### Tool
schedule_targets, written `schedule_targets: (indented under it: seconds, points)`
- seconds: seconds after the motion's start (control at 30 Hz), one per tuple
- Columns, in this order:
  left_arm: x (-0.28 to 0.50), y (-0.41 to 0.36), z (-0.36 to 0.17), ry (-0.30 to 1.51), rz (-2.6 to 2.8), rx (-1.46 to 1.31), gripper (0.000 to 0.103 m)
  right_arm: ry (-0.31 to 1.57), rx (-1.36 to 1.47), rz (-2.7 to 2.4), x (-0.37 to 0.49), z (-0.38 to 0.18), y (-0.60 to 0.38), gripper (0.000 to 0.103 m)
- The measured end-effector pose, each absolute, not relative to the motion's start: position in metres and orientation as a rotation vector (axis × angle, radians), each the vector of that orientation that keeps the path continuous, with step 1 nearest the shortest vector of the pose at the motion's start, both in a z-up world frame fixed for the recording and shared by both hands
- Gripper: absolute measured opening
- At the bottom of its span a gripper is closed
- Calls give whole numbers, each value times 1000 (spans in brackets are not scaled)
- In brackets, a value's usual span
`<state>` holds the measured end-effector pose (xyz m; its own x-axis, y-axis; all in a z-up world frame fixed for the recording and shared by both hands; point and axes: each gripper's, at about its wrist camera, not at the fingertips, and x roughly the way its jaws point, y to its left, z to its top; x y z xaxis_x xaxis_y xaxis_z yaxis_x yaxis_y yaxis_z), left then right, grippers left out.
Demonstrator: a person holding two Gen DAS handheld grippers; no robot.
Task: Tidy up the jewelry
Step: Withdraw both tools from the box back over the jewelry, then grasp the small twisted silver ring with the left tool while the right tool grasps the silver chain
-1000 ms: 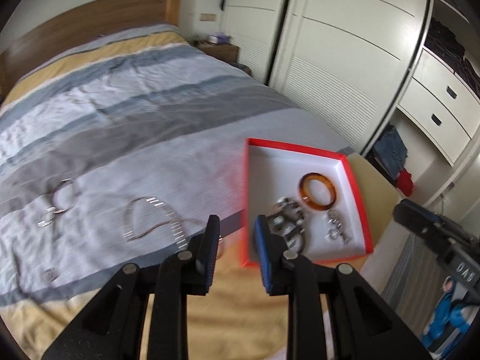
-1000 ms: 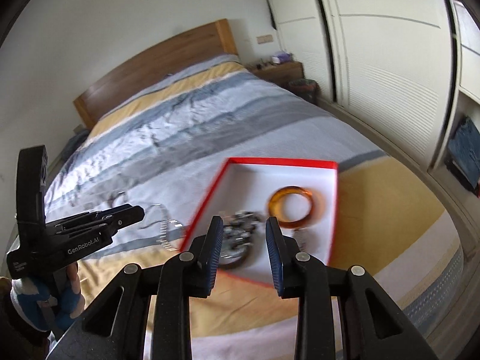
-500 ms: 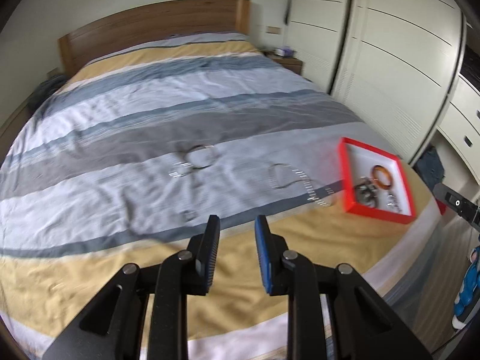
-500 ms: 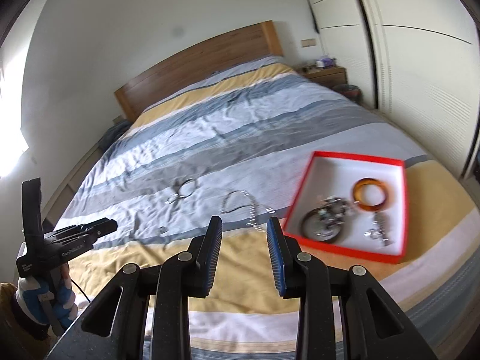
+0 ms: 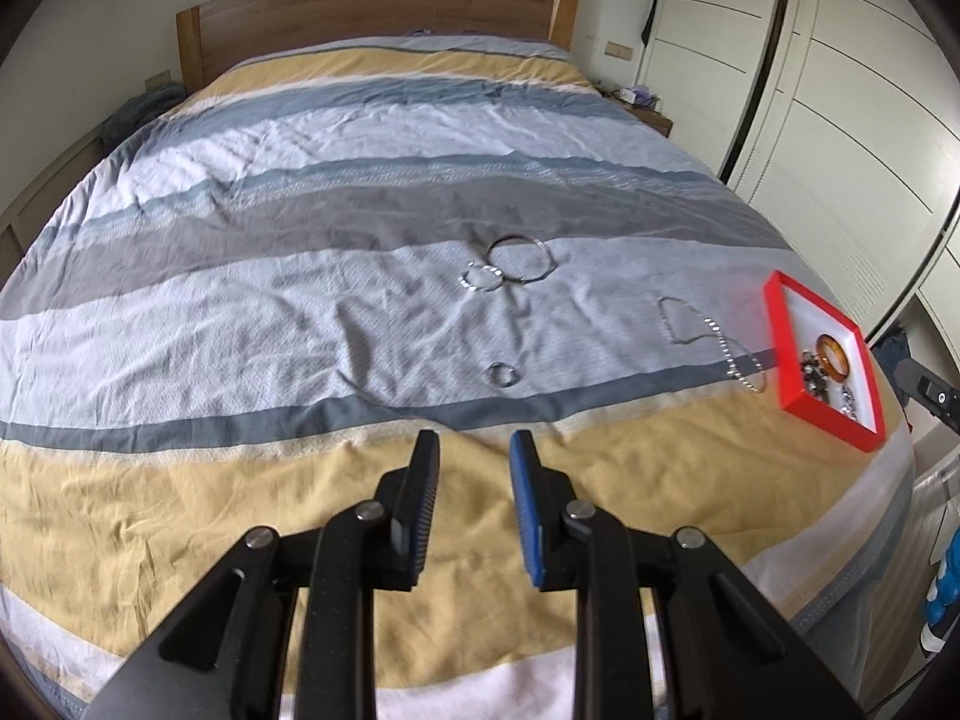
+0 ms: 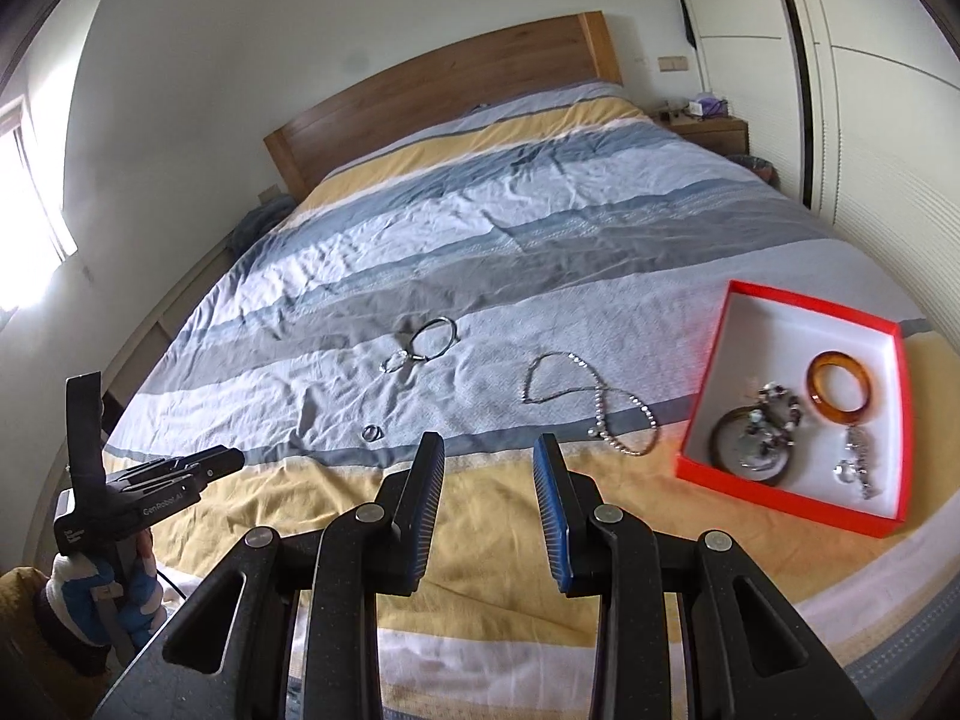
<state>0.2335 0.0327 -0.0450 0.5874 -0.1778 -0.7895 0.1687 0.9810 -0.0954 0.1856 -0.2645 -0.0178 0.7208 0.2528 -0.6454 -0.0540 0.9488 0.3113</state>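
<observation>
Both grippers, left (image 5: 473,468) and right (image 6: 489,471), hover empty with jaws apart. The beaded necklace (image 6: 591,402) on the bed (image 6: 540,240) looks light, limp and slippery. Best pinched mid-strand, then carried to the red box (image 6: 774,495).

A wide bed (image 5: 300,312) fills most of both views, covered by a wrinkled bedspread (image 6: 540,252) striped in yellow, white, blue and grey. A brown wooden headboard (image 5: 372,12) stands against the pale wall behind it. Beside the bed's far corner sits a small wooden nightstand (image 6: 711,132) with small items on top. White panelled wardrobe doors (image 5: 840,120) line the right side, and a bright window (image 6: 24,210) shows at the left.
</observation>
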Motion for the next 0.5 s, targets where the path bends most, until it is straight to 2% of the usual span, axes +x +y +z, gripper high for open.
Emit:
schedule_targets:
  seconds: [0.5]
  points:
    - [273, 60, -89, 980, -183, -50, 23, 828, 279, 217, 228, -66, -237, 31]
